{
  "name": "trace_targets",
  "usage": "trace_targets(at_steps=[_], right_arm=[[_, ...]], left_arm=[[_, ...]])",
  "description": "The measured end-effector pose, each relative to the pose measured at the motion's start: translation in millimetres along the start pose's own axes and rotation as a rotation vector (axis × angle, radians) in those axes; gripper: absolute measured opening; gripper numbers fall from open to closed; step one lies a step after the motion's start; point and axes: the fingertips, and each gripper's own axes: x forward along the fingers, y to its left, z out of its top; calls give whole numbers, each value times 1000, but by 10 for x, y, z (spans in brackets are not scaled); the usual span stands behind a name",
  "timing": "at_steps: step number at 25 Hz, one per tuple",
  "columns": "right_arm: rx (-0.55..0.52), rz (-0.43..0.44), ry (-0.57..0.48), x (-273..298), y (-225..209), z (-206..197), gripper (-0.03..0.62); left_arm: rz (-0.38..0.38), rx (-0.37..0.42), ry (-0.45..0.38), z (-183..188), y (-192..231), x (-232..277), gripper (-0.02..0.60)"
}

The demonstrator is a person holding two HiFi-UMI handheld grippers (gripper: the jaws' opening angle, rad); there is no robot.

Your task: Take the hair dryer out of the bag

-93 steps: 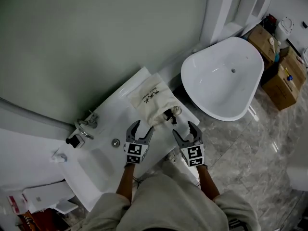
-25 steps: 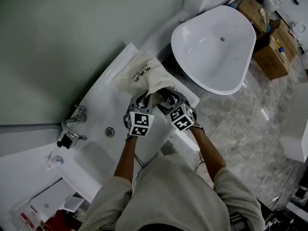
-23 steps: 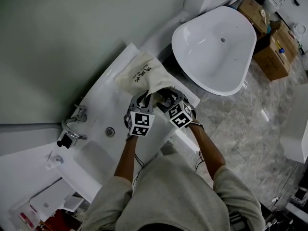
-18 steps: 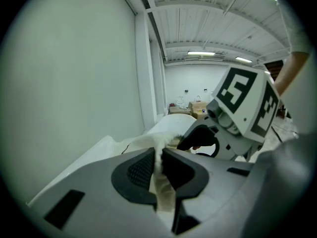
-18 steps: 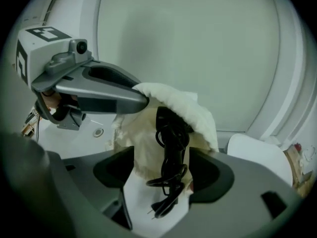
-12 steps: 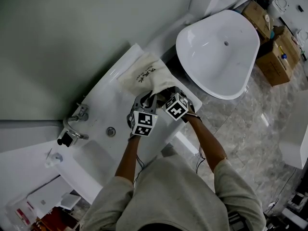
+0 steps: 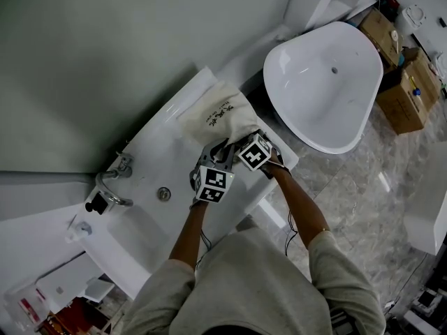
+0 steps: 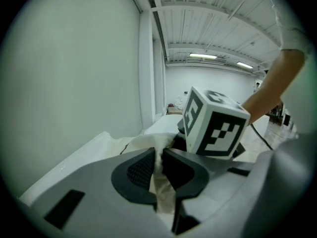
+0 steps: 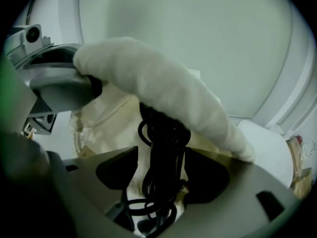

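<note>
- Left tongs [image 8: 157, 163]: clamped on the rim of the bag [image 7: 222, 114].
- Right tongs [image 9: 159, 171]: apart, lately closing, straddling the black hair dryer [image 9: 163, 138] at the bag mouth, frame centre.
- We judge its long axis runs up-frame into the bag; right tongs nearer.

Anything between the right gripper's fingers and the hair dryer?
Nothing. Right gripper view: left gripper holds the bag mouth up; the hair dryer's coiled black cord stands between the right gripper's fingers, which have just been closing, not yet pinching.
</note>
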Motion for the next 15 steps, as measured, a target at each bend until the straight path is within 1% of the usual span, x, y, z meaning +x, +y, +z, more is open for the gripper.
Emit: trace_targets(at_steps=[3,5,6,7,12,15], right_arm=[[5,11,44,47,-24,-34,268],[-1,10,79,77,-52,-60,243],[-1,5,95,93,-68,-73,219],[0,-1,105,108,-77,-84,213],[-2,-48,115,142,-131,-65,215],[0,-62,117,145,-129,-65,207]], left_arm=[[-6,-12,-2,-20,17,16,44],[-9,-22,-1,-28,35,26,44],[-10,-28,-1,-30,47,29,44],[-11,-34,-1,-34,56,28,44],[-11,-52,-4,-58,112,31,44],[-7,-60,-6,-63,127,19,44]])
